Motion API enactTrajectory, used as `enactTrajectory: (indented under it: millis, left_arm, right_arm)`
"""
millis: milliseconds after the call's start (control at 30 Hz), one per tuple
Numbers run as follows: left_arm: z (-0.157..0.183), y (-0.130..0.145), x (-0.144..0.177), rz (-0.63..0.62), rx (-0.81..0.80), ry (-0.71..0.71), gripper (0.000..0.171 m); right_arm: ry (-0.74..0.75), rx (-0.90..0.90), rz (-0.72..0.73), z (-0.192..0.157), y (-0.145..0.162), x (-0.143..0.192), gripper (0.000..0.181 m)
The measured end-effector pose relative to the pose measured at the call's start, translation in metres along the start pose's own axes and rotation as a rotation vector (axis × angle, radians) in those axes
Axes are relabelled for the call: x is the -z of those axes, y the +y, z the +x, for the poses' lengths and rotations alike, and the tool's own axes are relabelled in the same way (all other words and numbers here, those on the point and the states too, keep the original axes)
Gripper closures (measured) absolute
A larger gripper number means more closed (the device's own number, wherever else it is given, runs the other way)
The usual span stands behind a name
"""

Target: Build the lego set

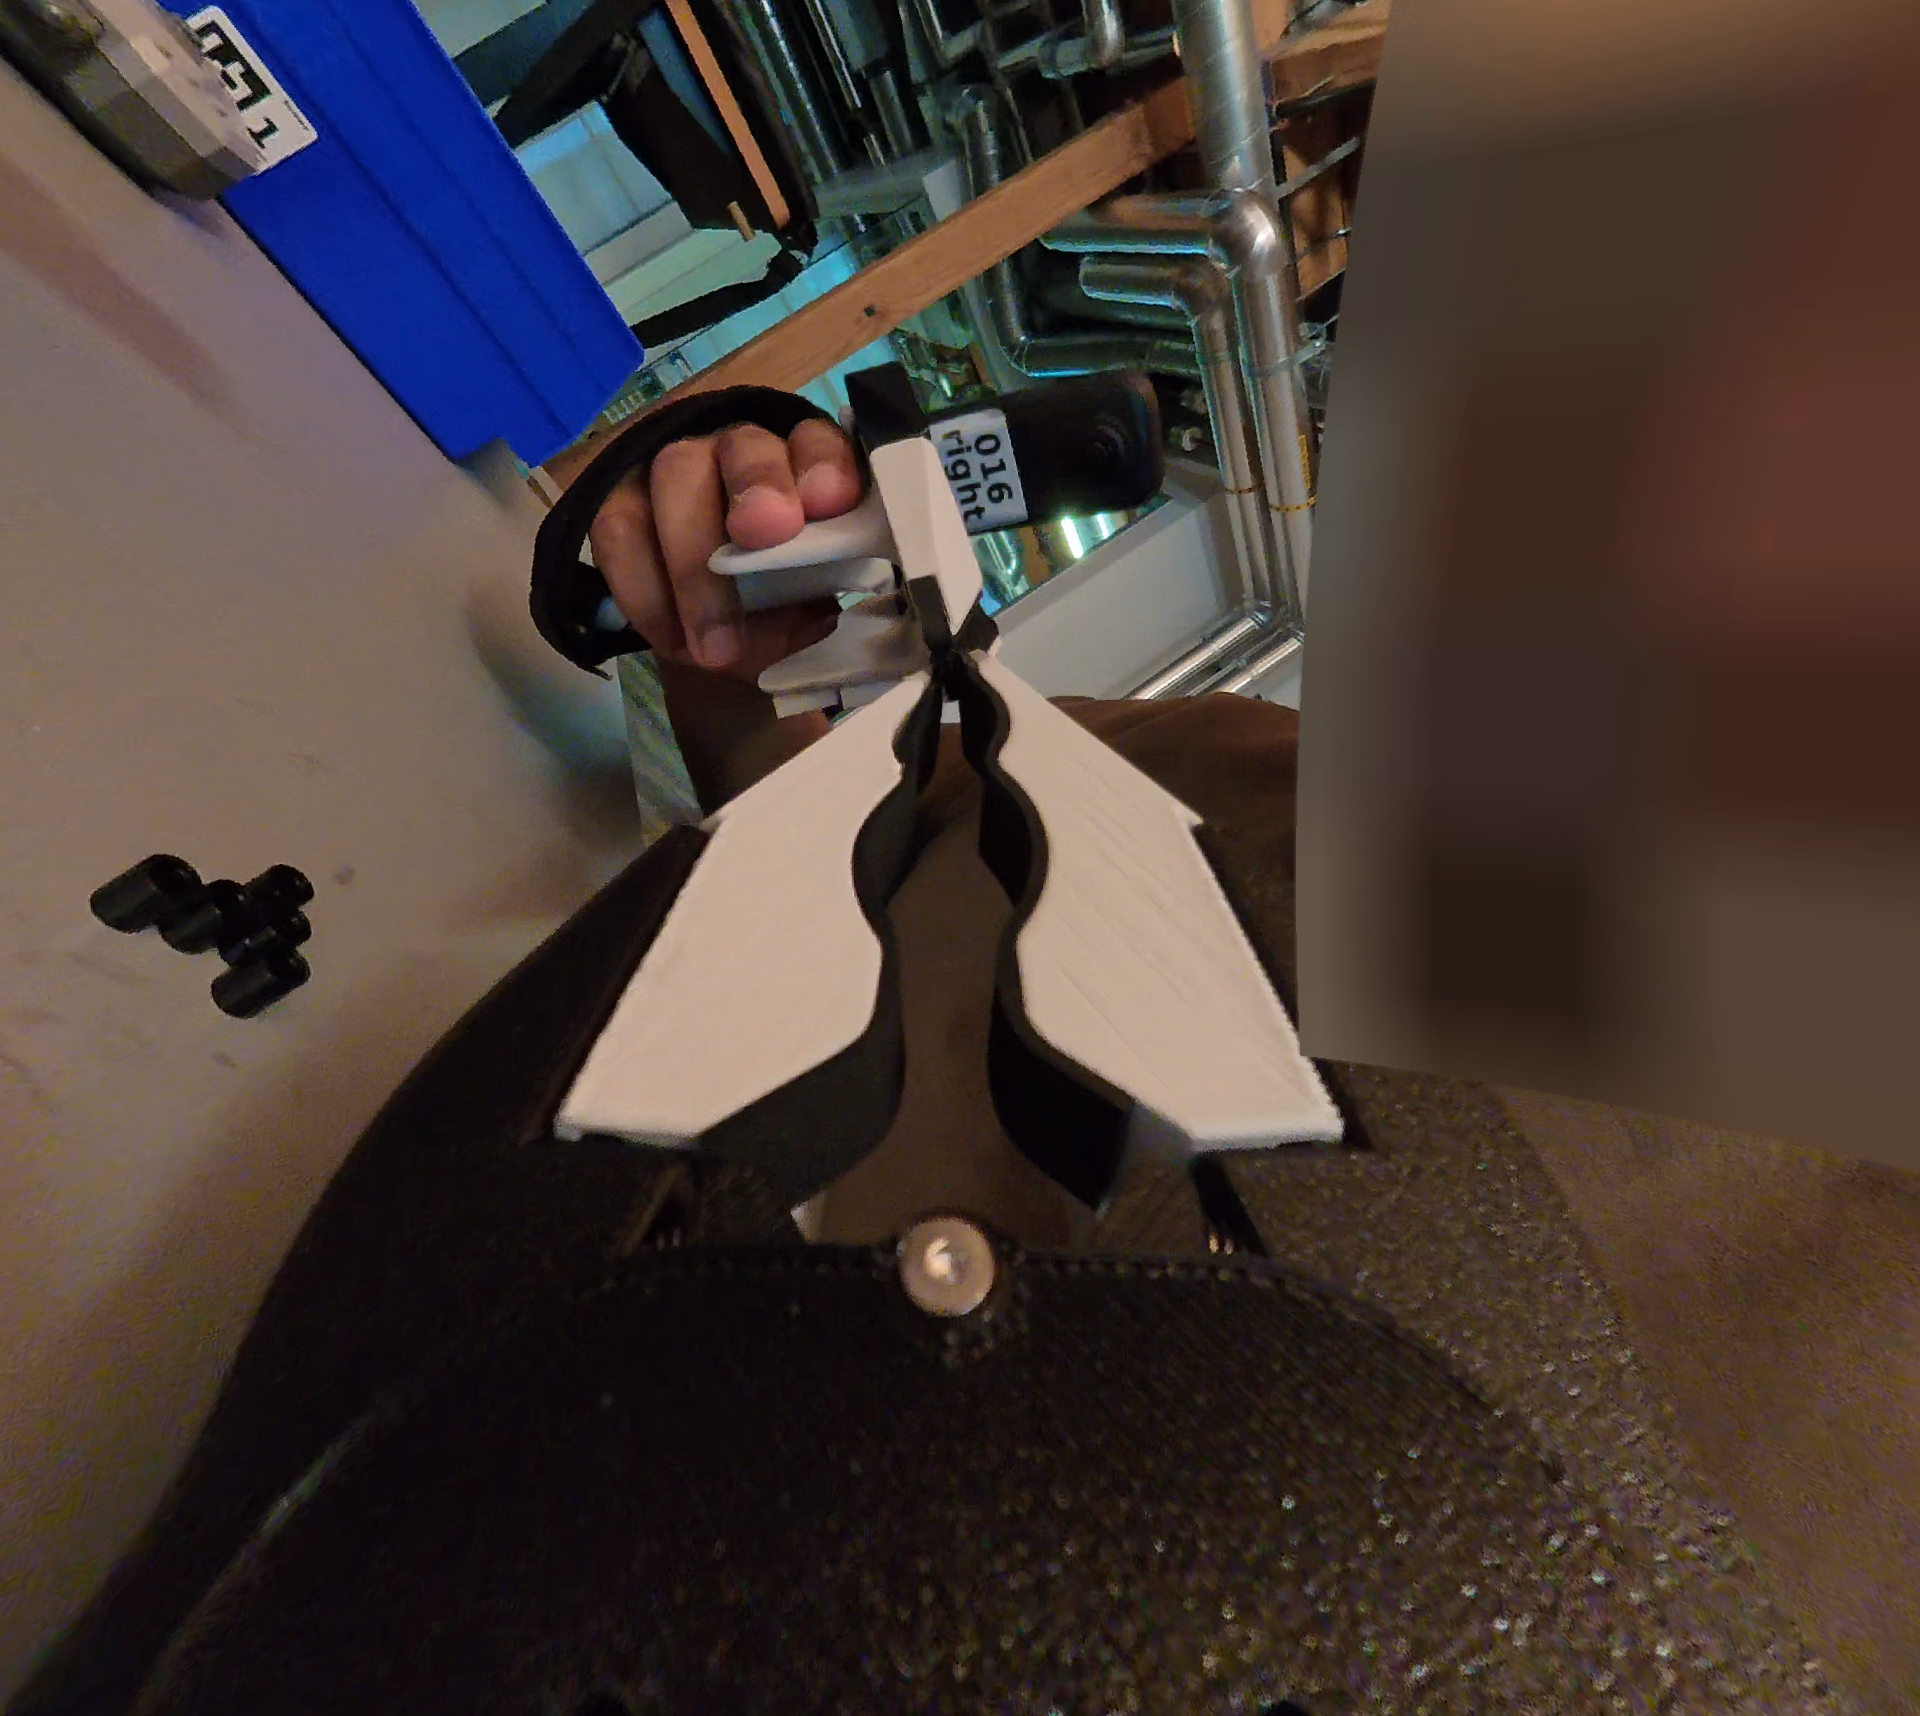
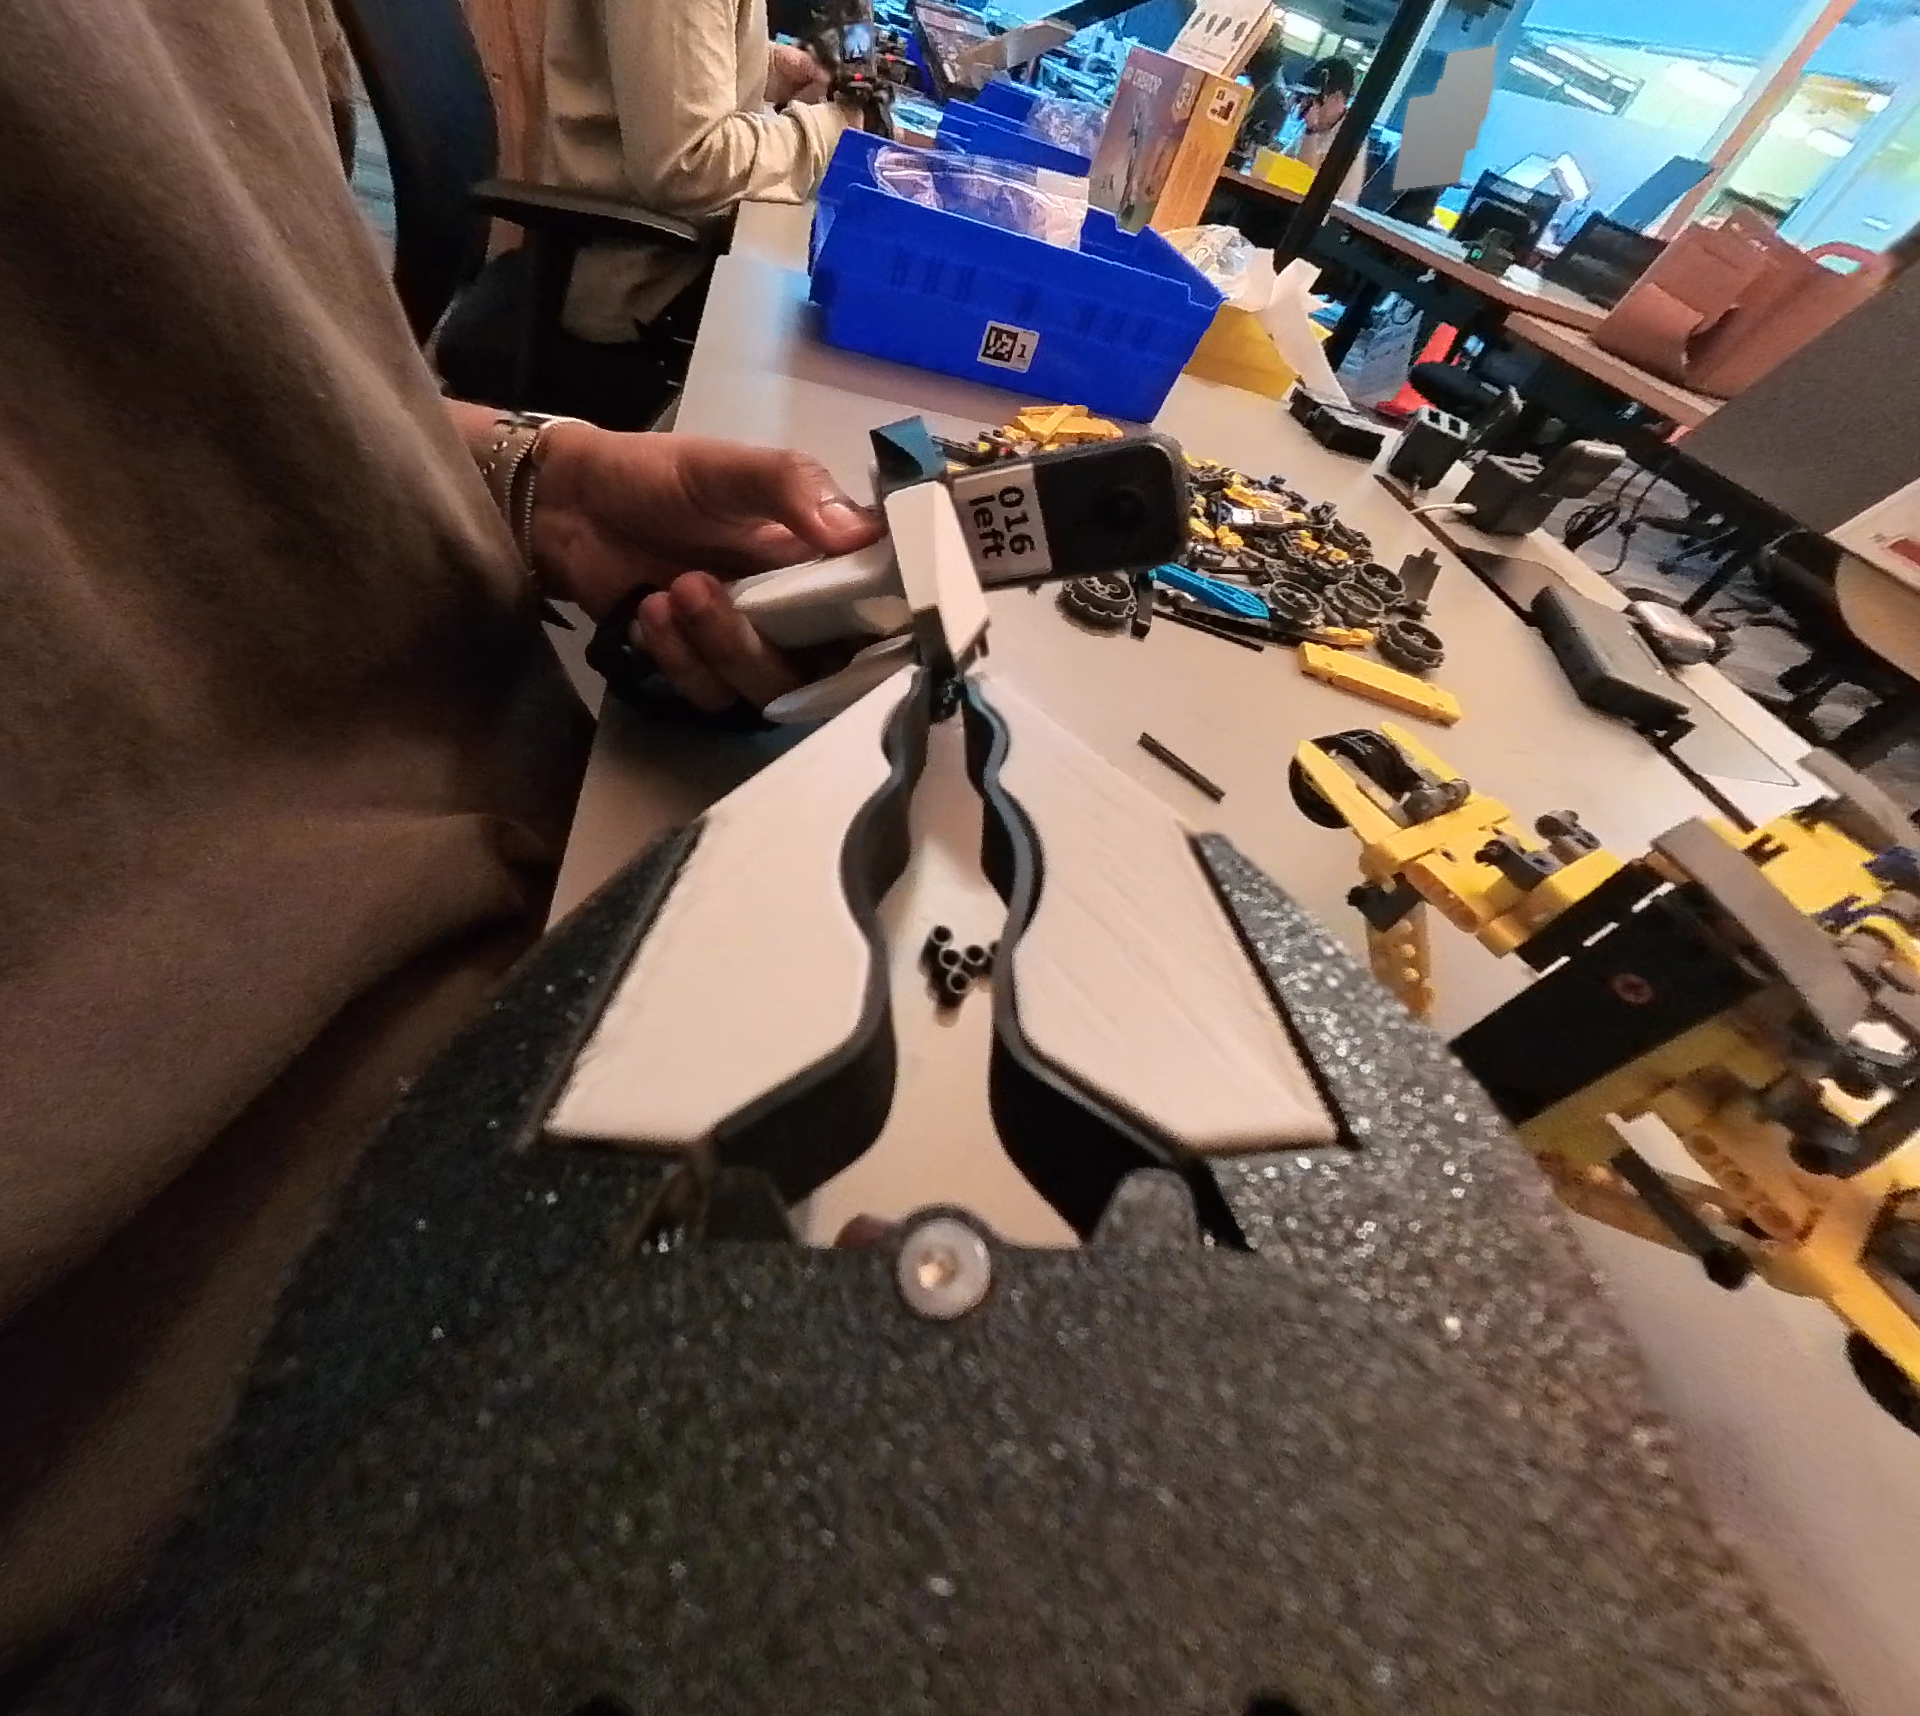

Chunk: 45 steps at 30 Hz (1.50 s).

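My left gripper (image 1: 943, 692) and my right gripper (image 2: 941, 698) point at each other, tip to tip, above the near table edge. Both are closed on a small black piece (image 1: 948, 643) pinched where the tips meet. The fingers mostly hide it, and it also shows in the right wrist view (image 2: 940, 687). A hand (image 1: 717, 544) holds the right gripper, and another hand (image 2: 675, 523) holds the left one. A small heap of black pins (image 2: 961, 958) lies on the grey table (image 2: 1195, 721) below the grippers. It also shows in the left wrist view (image 1: 208, 928).
A yellow and black brick-built vehicle (image 2: 1507, 897) stands at the right. Behind it lie a pile of loose wheels and parts (image 2: 1278, 565), a yellow beam (image 2: 1377, 679) and a black axle (image 2: 1181, 765). A blue bin (image 2: 997, 295) stands farther back. A person in a brown top (image 2: 208, 523) is close on the left. My two grippers' fingertips are within a few centimetres of each other.
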<state>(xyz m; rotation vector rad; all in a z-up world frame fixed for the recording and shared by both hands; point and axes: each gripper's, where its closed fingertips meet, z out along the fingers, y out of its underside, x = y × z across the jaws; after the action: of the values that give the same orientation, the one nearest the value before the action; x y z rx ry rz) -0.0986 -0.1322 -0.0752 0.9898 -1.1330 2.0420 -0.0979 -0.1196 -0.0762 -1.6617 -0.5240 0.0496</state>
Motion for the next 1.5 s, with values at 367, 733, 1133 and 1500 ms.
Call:
enactTrajectory:
  millis: [367,733,1133,1500]
  left_arm:
    - [-0.048,-0.001,0.032,-0.151,-0.393,-0.609,0.139]
    - [-0.099,0.016,0.054,-0.463,-0.612,-1.074,0.155]
    - [-0.105,0.018,0.058,-0.458,-0.498,-1.052,0.169]
    - [-0.105,0.018,0.058,-0.458,-0.490,-1.046,0.169]
  right_arm:
    - [0.102,-0.257,-0.282,0.040,0.041,0.005,0.177]
    - [-0.154,-0.479,-0.767,0.006,0.103,-0.017,0.177]
    - [-0.235,-0.702,-0.857,0.004,0.111,-0.021,0.177]
    - [-0.198,-0.689,-0.975,0.006,0.112,-0.022,0.178]
